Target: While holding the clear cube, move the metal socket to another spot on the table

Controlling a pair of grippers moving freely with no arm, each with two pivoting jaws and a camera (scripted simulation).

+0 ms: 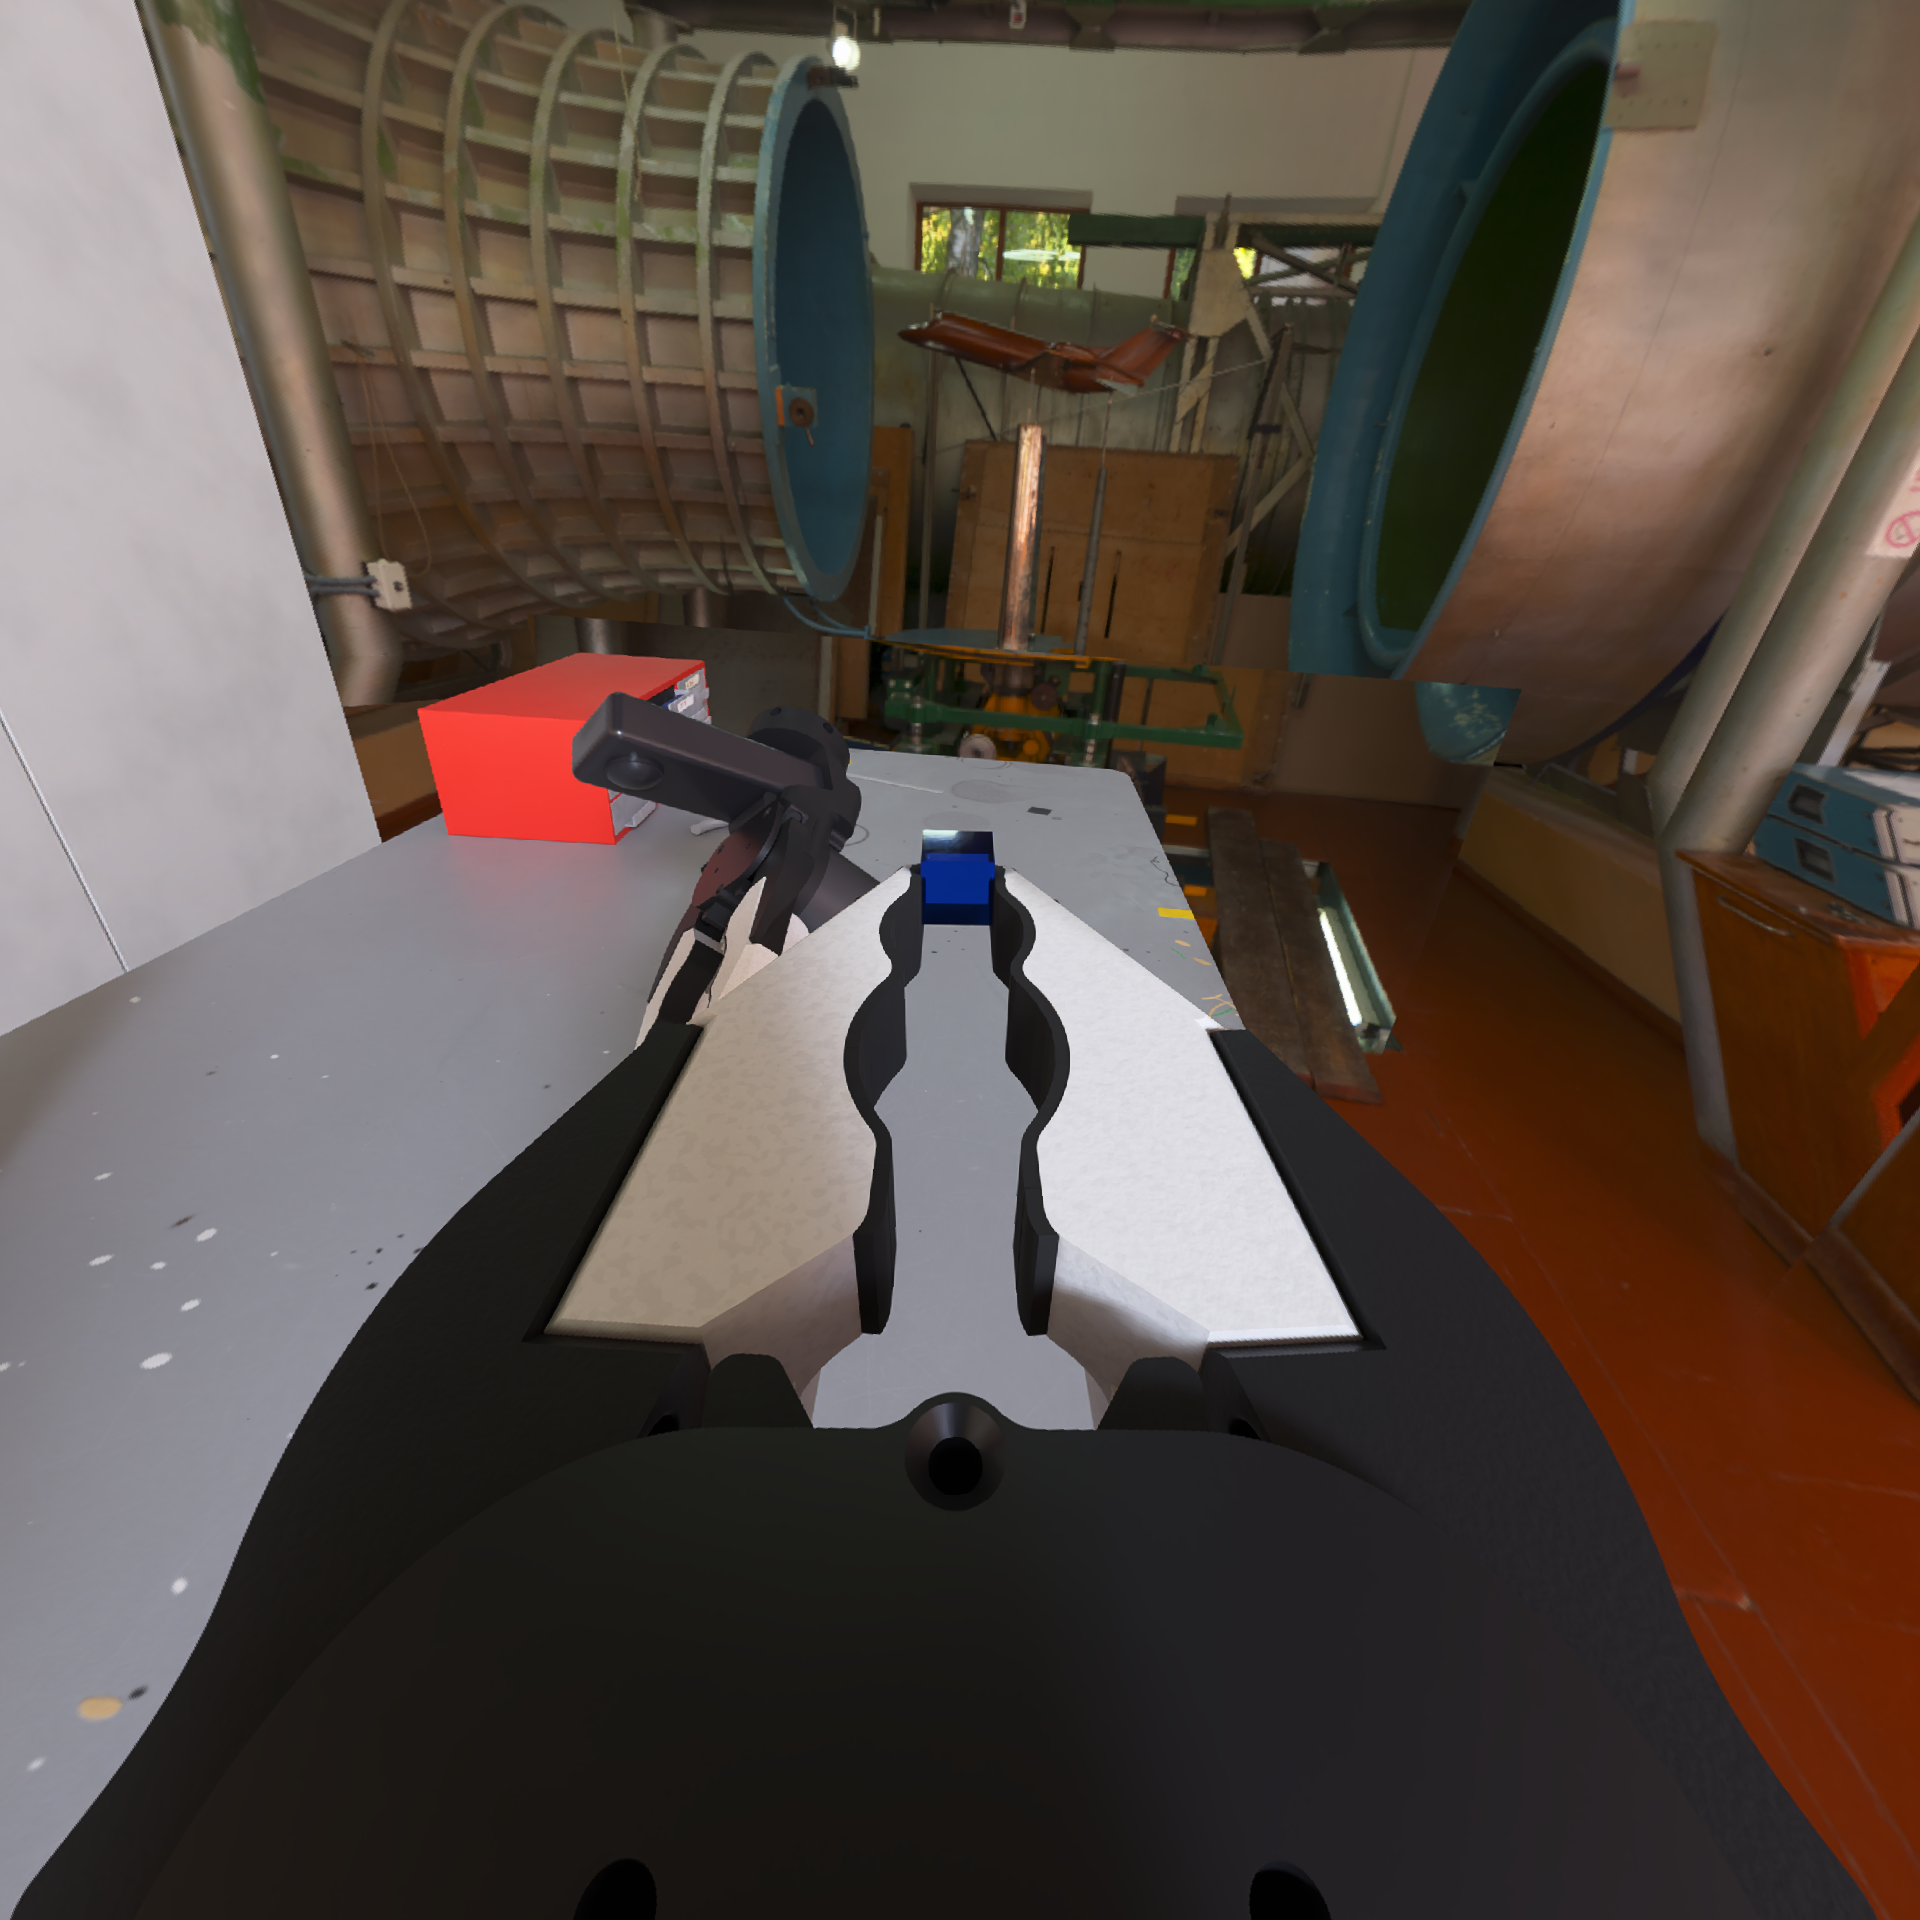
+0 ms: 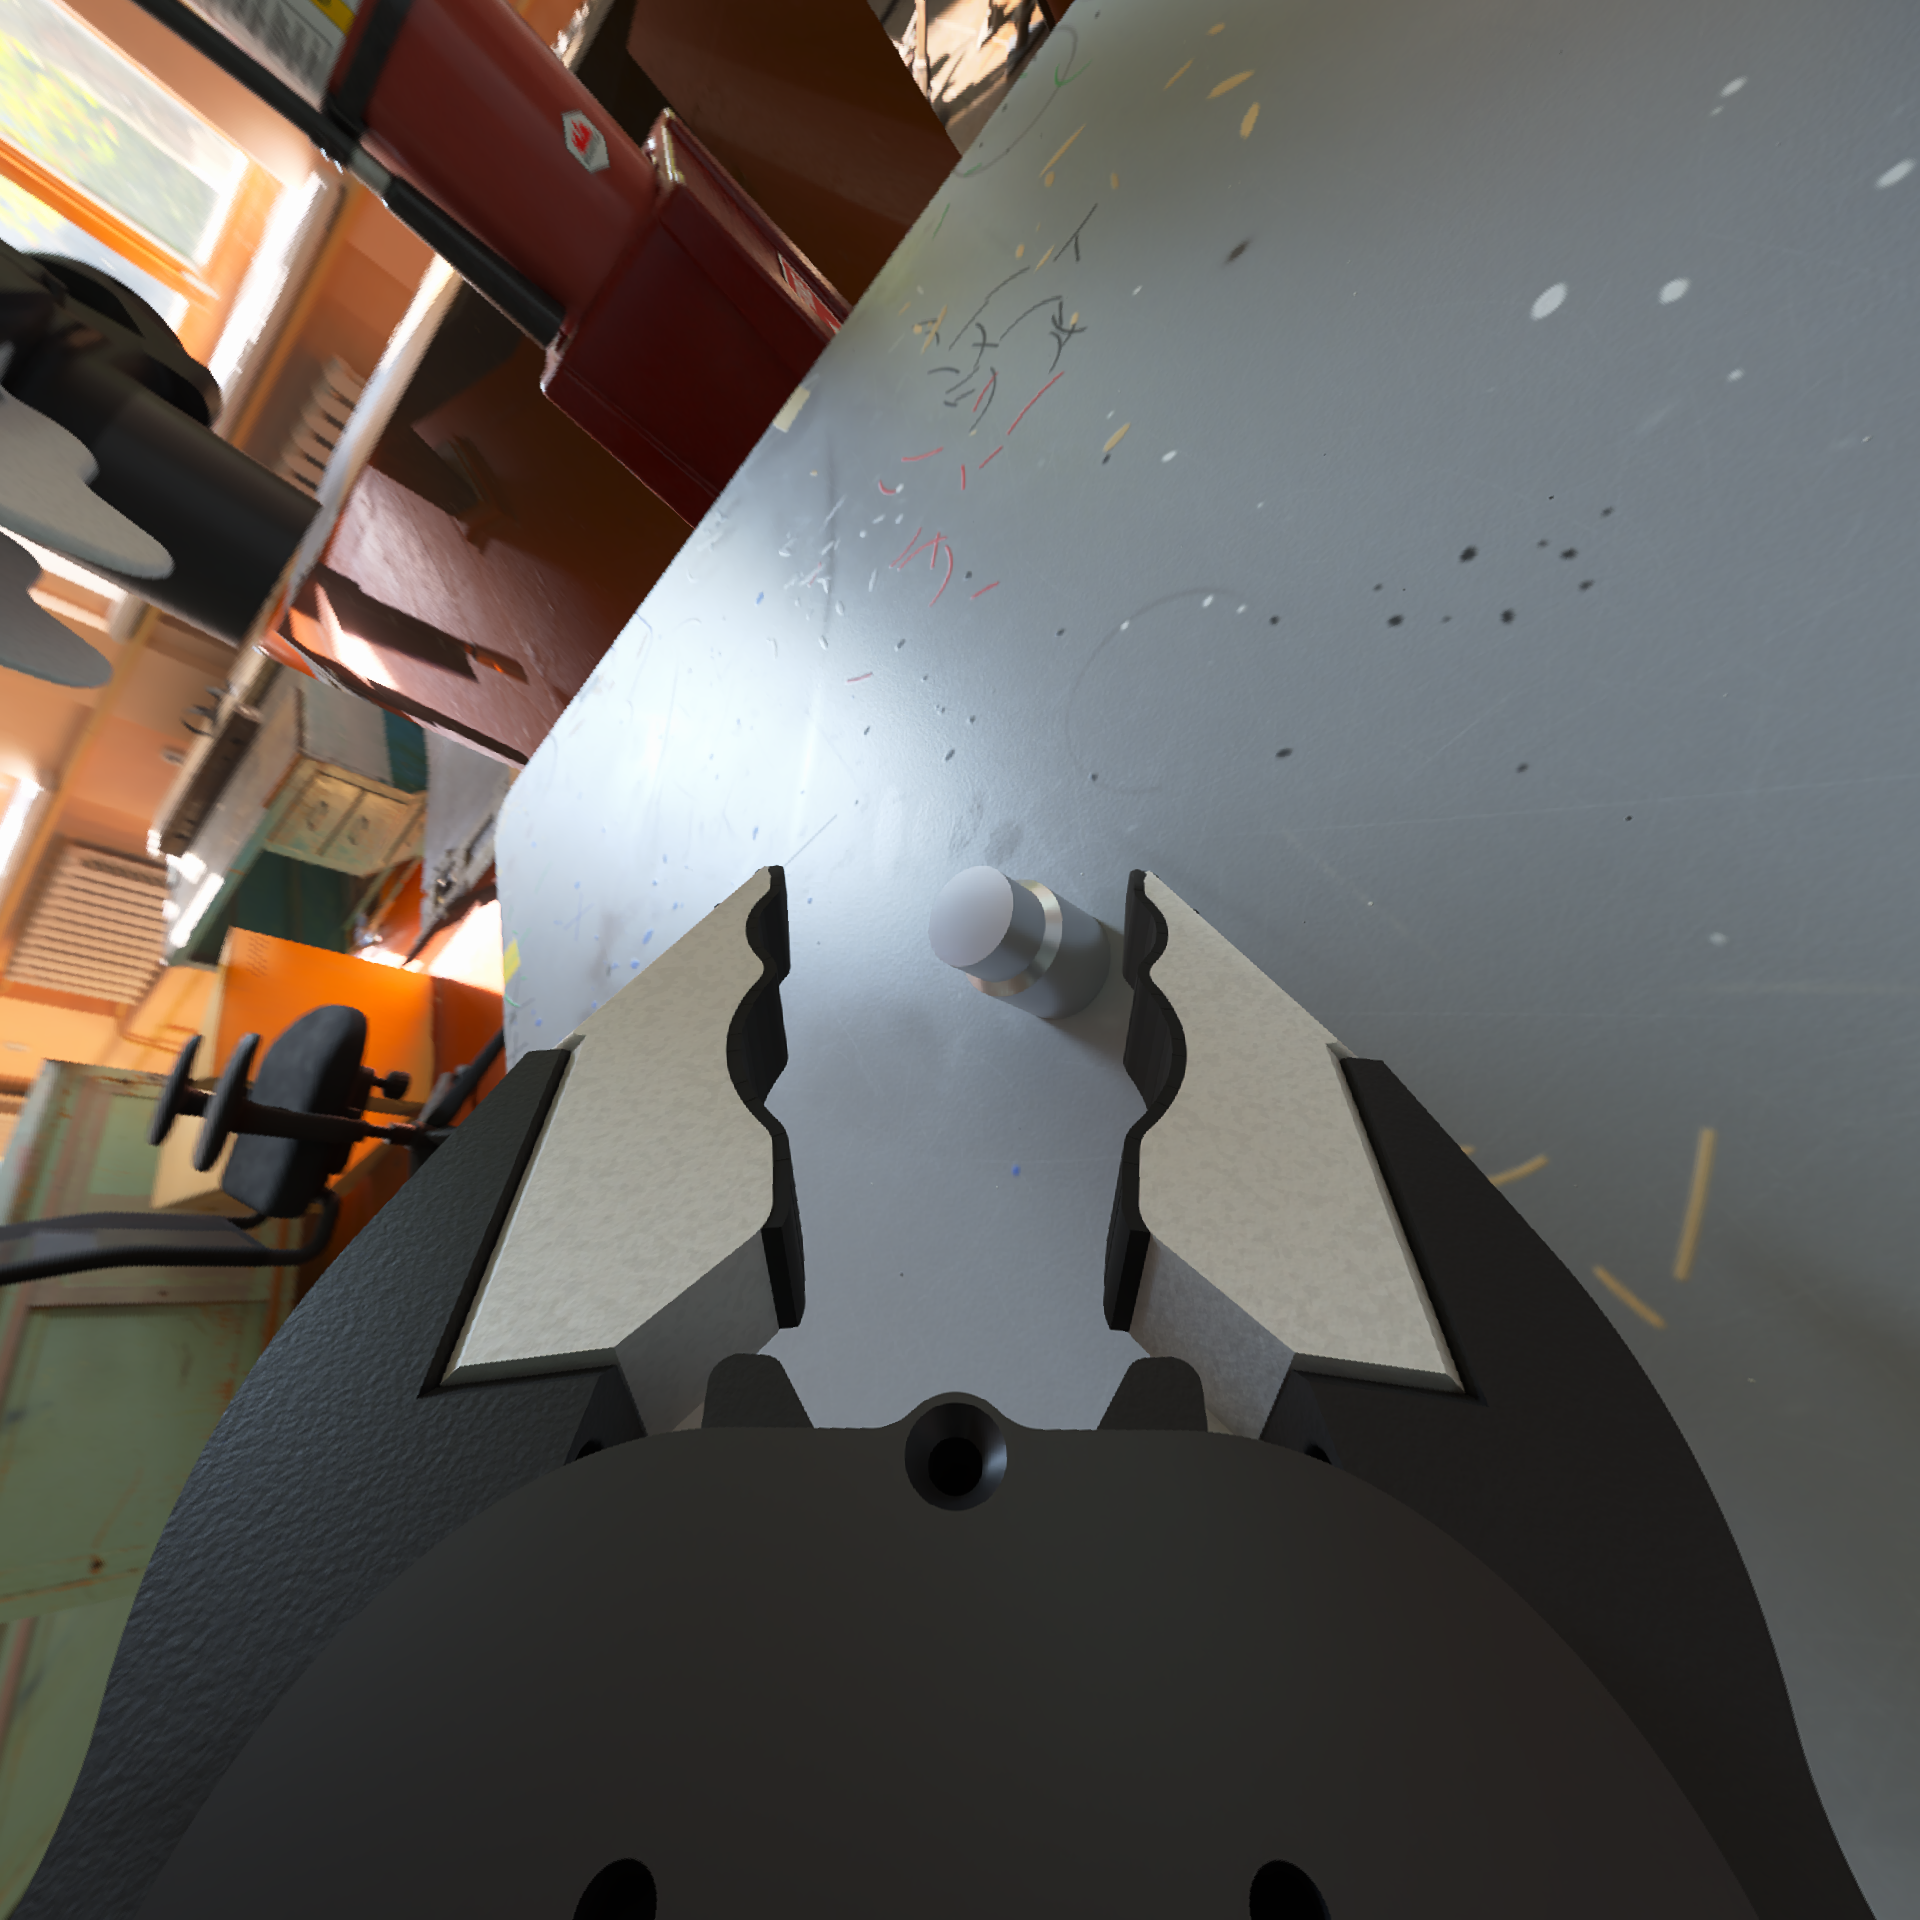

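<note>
In the left wrist view my left gripper [image 1: 957, 885] is shut on the cube [image 1: 956, 891], which looks deep blue with a pale glossy top, and holds it at the fingertips above the grey table [image 1: 312, 1091]. In the right wrist view the metal socket [image 2: 1029, 951], a short silver cylinder with a pale round end face, rests on the table [image 2: 1455, 623]. My right gripper [image 2: 956, 896] is open, with the socket between its fingertips, closer to the right finger [image 2: 1153, 935]. The right gripper's black body [image 1: 800, 821] shows just left of the cube.
A red box [image 1: 530, 753] stands at the table's far left corner. The table's right edge runs close to the cube, with orange floor [image 1: 1558, 1143] beyond it. In the right wrist view the table edge and a rounded corner [image 2: 509, 821] lie left of the socket.
</note>
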